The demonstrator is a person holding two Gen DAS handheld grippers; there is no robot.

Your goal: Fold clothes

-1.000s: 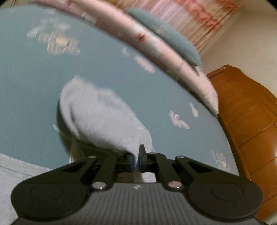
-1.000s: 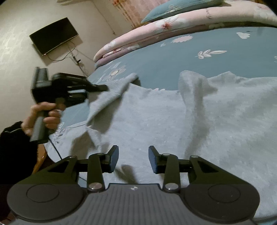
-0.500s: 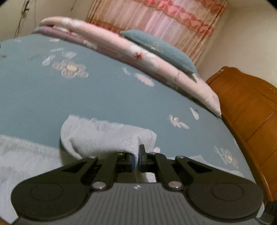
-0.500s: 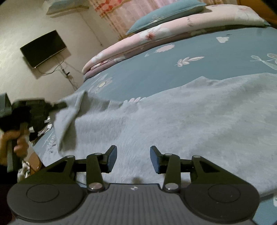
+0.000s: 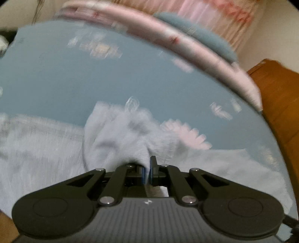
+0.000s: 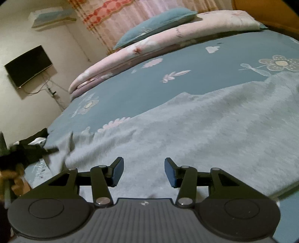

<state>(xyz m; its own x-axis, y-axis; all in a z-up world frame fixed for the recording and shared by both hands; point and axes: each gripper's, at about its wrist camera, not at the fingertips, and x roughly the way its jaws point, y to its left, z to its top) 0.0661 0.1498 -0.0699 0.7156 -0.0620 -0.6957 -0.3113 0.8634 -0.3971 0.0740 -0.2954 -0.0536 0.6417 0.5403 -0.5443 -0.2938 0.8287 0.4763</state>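
A light grey garment (image 6: 196, 127) lies spread over the blue flowered bed sheet (image 6: 168, 84). In the left wrist view my left gripper (image 5: 147, 168) is shut on a bunched corner of the grey garment (image 5: 123, 134), held just above the sheet. The right wrist view shows that same left gripper (image 6: 46, 149) at the far left edge, pinching the garment's corner, with a hand below it. My right gripper (image 6: 143, 168) hovers over the garment's near part; its jaws are opening and nothing is between them.
A folded pink quilt (image 6: 158, 43) and a blue pillow (image 6: 155, 24) lie along the bed's far side. A wooden headboard (image 5: 280, 112) stands at the right of the left wrist view. A wall television (image 6: 28, 67) and curtains (image 6: 130, 15) are behind.
My left gripper has carried the garment's corner outward and down, pulling the raised fold flat. The right gripper's jaws have spread wider, and the standing ridge of cloth in the middle has gone.
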